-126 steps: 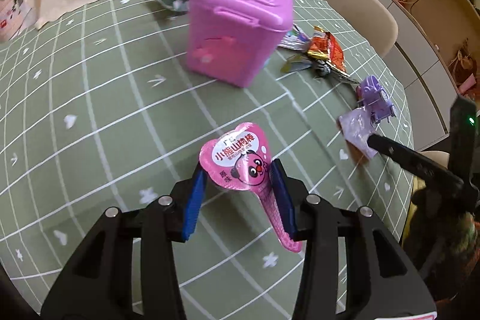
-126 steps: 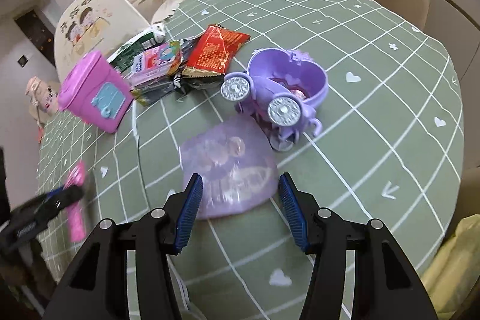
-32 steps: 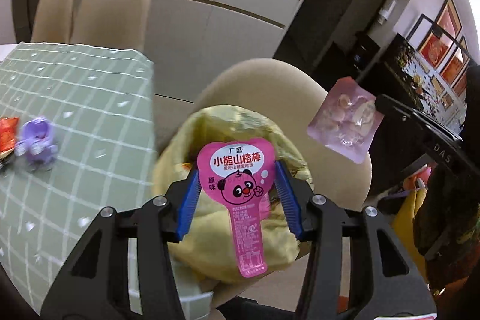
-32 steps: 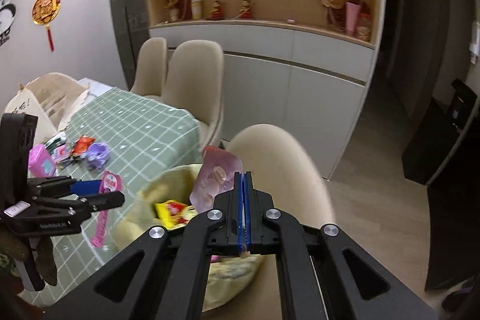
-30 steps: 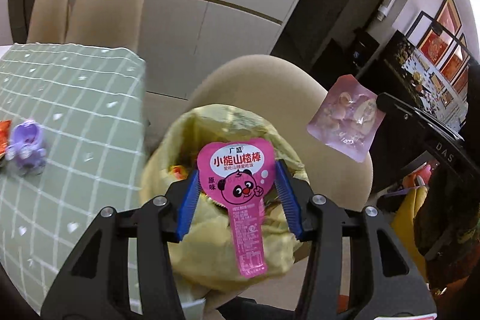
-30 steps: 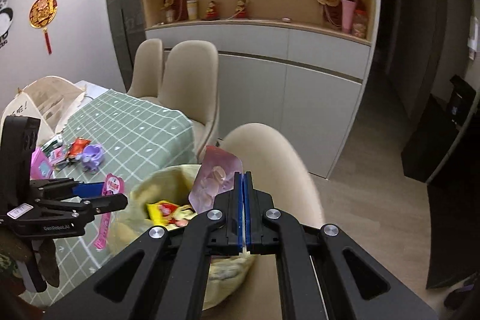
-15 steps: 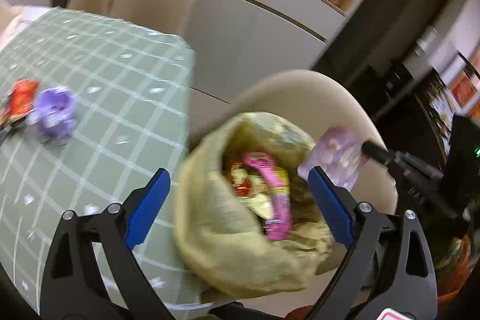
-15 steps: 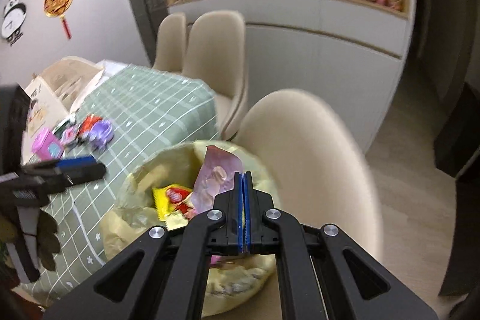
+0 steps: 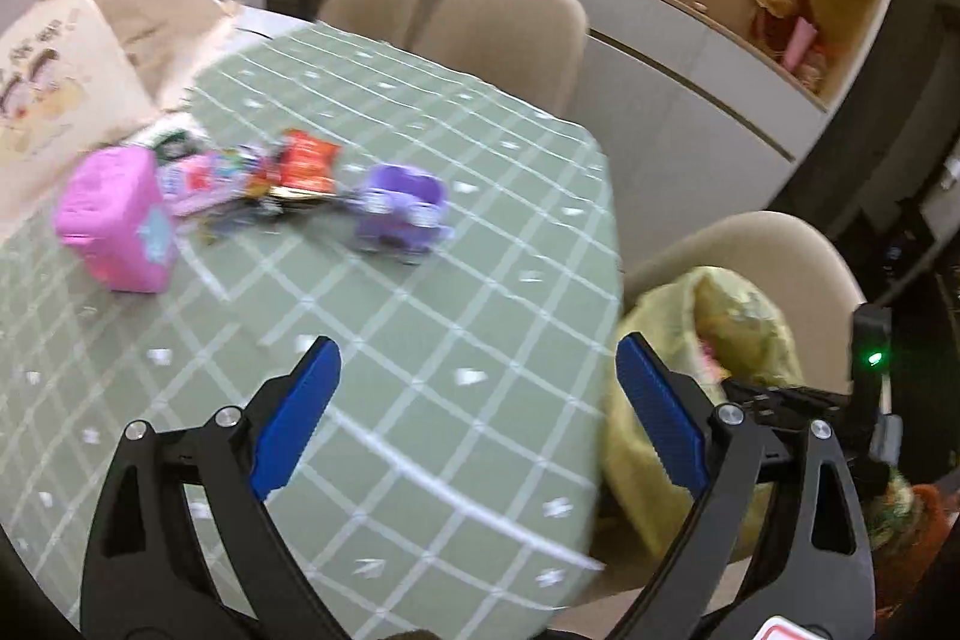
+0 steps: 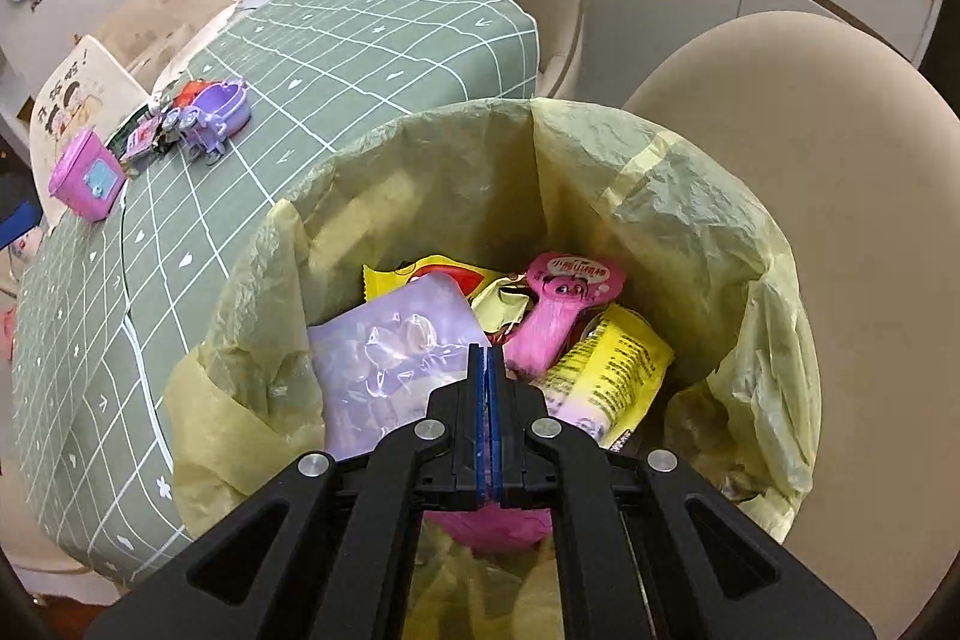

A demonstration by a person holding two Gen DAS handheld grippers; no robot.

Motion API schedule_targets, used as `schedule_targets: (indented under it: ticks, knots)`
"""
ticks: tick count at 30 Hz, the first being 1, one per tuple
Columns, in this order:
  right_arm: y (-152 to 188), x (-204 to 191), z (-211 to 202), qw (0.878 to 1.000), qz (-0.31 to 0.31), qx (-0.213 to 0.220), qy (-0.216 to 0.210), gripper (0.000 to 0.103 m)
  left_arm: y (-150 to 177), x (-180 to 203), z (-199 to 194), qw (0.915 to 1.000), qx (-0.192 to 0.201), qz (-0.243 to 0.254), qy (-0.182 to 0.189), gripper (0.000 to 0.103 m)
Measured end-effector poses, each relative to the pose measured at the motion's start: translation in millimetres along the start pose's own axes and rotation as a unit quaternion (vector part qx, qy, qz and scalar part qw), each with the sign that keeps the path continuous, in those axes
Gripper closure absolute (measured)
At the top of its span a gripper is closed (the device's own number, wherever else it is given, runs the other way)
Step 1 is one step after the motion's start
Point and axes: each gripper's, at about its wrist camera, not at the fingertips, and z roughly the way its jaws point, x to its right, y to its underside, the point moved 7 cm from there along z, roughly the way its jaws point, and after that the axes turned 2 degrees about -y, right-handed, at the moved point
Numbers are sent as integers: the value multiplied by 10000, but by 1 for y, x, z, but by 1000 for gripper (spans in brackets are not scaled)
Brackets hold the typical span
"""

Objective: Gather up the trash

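Trash is being dropped into the yellow bag (image 10: 690,196), which hangs open beside the worktop (image 10: 336,40) in front of a beige chair (image 10: 840,160). In the right wrist view, the right claw (image 10: 487,358) is pressed fully shut on the edge of a see-through purple packet (image 10: 390,352). The packet is held low inside the mouth of the bag, at about 10 o'clock from the claw tips. At 1 o'clock from the tips, a pink bear wrapper (image 10: 561,304) lies on yellow wrappers (image 10: 612,370) inside the bag.

The left claw (image 9: 474,406) is spread wide, and nothing is seen between its blue pads (image 9: 294,412). It is pointed at the green worktop, with the bag at 3 o'clock in its view.

More trash is left on the worktop. A bunch of snack wrappers (image 9: 258,172) lies at 11 o'clock in the left wrist view, between a pink toy bin (image 9: 117,220) and a purple toy cart (image 9: 402,208). The view is blurred there, so the wrappers cannot be counted.

The step in hand looks like the drop of the purple packet. For the next move, the right claw needs to be opened so the packet falls in the bag. After that, the empty left claw is best sent to the wrappers, and the toys are best left alone.
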Motion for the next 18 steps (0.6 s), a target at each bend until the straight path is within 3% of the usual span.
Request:
schedule_targets:
  ticks: [3, 8, 10, 12, 14, 18]
  knots:
    - [-2, 7, -10, 9996, 177, 127, 181, 99, 1, -17, -12, 9996, 168, 16, -219, 14]
    - [0, 16, -23, 9973, 650, 228, 246, 98, -1, -42, -29, 9991, 332, -48, -249, 14]
    - [2, 15, -30, 9960, 752, 270, 409, 90, -2, -53, -37, 9989, 405, -34, -228, 14]
    - [6, 16, -39, 9946, 835, 321, 533, 64, -4, -62, -45, 9988, 466, -17, -176, 14]
    - [9, 10, -49, 9934, 874, 372, 647, 59, -6, -67, -50, 9987, 501, 16, -135, 14]
    - [8, -9, -76, 9899, 841, 628, 951, 59, -6, -84, -59, 9986, 514, 129, -54, 14]
